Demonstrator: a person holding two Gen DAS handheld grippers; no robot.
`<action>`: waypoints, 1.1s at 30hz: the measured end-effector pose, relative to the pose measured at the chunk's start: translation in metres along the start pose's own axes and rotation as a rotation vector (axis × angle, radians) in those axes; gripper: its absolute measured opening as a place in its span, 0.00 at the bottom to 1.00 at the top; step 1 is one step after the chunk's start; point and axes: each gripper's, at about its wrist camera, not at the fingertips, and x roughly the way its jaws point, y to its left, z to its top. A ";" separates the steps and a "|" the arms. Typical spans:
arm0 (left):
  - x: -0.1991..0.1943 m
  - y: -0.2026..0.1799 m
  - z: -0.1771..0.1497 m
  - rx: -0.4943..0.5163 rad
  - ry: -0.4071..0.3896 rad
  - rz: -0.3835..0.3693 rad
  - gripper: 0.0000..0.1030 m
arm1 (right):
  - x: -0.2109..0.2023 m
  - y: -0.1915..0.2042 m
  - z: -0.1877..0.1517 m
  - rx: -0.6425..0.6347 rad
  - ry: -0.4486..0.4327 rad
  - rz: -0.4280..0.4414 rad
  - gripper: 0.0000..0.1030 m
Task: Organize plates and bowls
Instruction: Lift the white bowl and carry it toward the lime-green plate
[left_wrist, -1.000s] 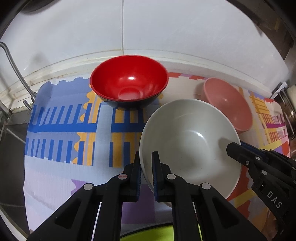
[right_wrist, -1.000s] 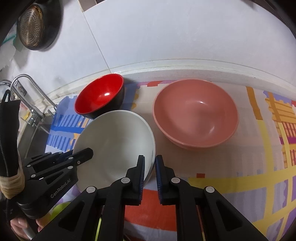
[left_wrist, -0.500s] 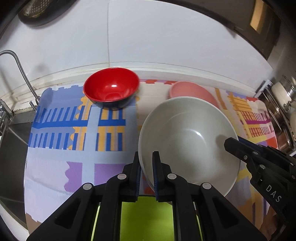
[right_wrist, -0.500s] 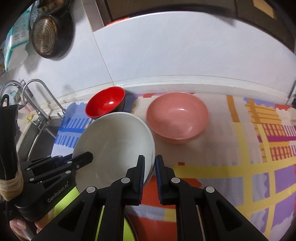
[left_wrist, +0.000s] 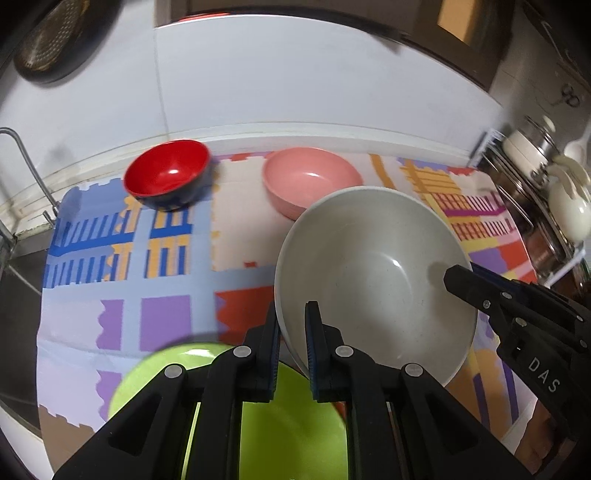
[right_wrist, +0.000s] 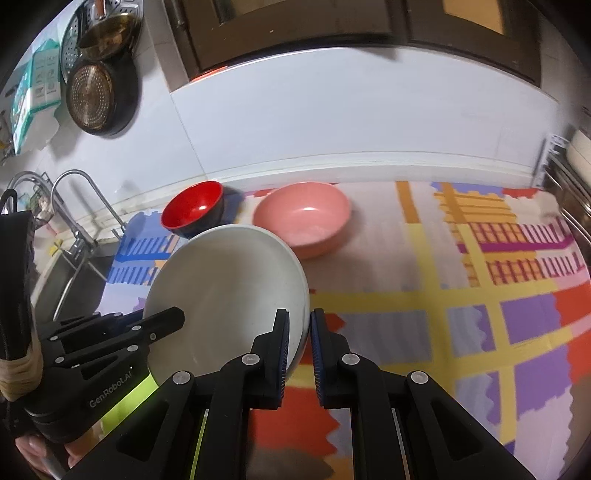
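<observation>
Patterned cloth (left_wrist: 122, 317) in blue, purple, orange and yellow covers the desk from the white tiled wall (left_wrist: 295, 92) forward, and it is the broadest thing in both views. At the left edge a steel sink (right_wrist: 70, 273) with its tap (right_wrist: 85, 199) sits beside the cloth; dark round pans (right_wrist: 99, 96) hang on the wall above it.

Next in size is the white bowl (left_wrist: 369, 280), held clear of the cloth and tilted, with its hollow facing both cameras. The left gripper (left_wrist: 291, 339) is clenched on the bowl's near-left rim, one jaw inside and one outside. The right gripper (right_wrist: 299, 339) is clenched on the opposite rim in the same manner. Each gripper shows at the edge of the other's view.

Below the white bowl, at the near edge of the cloth, lies a lime-green plate (left_wrist: 155, 373), partly hidden by the left gripper's black frame.

Further back, near the wall, the pink bowl (right_wrist: 306, 218) stands upright on the cloth. The white bowl's far rim overlaps it in the left wrist view.

Smallest is the red bowl (left_wrist: 166, 173), black outside, upright just left of the pink one and apart from it.
</observation>
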 end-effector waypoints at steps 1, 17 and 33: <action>0.000 -0.006 -0.003 0.008 0.004 -0.006 0.14 | -0.004 -0.003 -0.003 0.002 -0.003 -0.004 0.13; 0.022 -0.073 -0.043 0.087 0.111 -0.077 0.15 | -0.035 -0.060 -0.053 0.057 0.053 -0.086 0.13; 0.052 -0.103 -0.064 0.130 0.219 -0.087 0.15 | -0.026 -0.098 -0.085 0.120 0.132 -0.106 0.13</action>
